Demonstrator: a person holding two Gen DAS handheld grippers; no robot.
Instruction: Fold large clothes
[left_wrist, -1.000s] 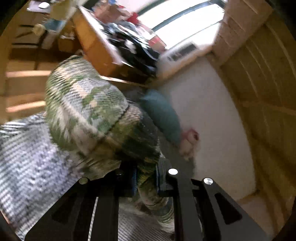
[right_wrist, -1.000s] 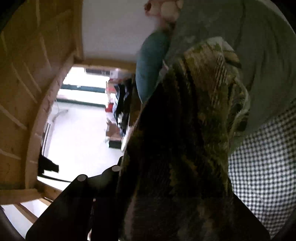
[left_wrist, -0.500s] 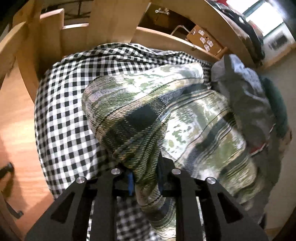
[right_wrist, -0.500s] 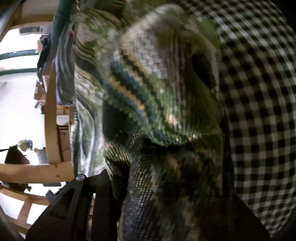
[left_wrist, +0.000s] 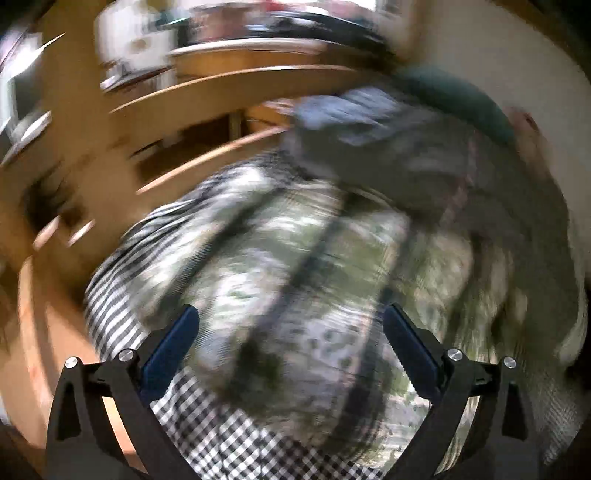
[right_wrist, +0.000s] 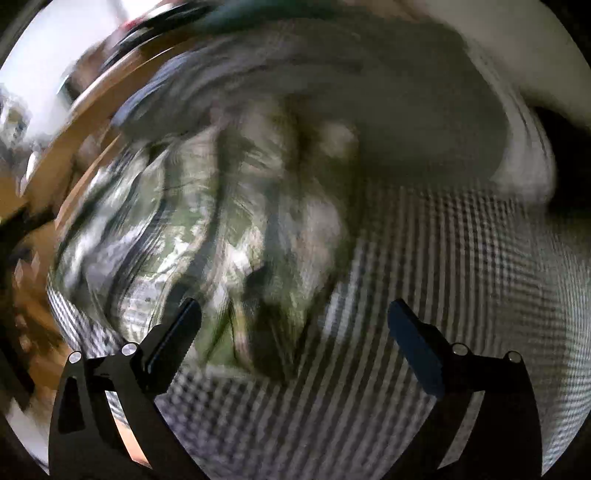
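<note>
Left gripper (left_wrist: 291, 326), jaws spread wide and just opened, hangs over the green plaid garment (left_wrist: 295, 280), which lies loose beyond the blue pads (left_wrist: 171, 347) with nothing pinched between them. The cloth is heaped on a black-and-white checked cover (left_wrist: 207, 417) that shows below and to the left of the near finger; a wooden frame (left_wrist: 229, 85) curves across the far side, and a grey bundle (left_wrist: 369, 147) sits ahead and to the right, against the plaid.

Right gripper (right_wrist: 293, 325), jaws likewise just opened and now gaping, points down at the same spread. The green plaid garment (right_wrist: 221, 229) bunches ahead of its left finger and between the two, while bare checked cover (right_wrist: 461, 266) fills the view ahead of the right finger (right_wrist: 413, 343). No fabric touches either pad here. Both views are heavily smeared, so the fine lie of the folds cannot be read.

The risk from here, as a judgement: the released plaid looks mounded rather than flat, and a soft heap may slump or unroll once let go, spoiling the fold. Its edge close against the grey bundle invites a careless re-grasp that catches both fabrics. A pinch driven too low could also snag the checked cover and drag it along.
</note>
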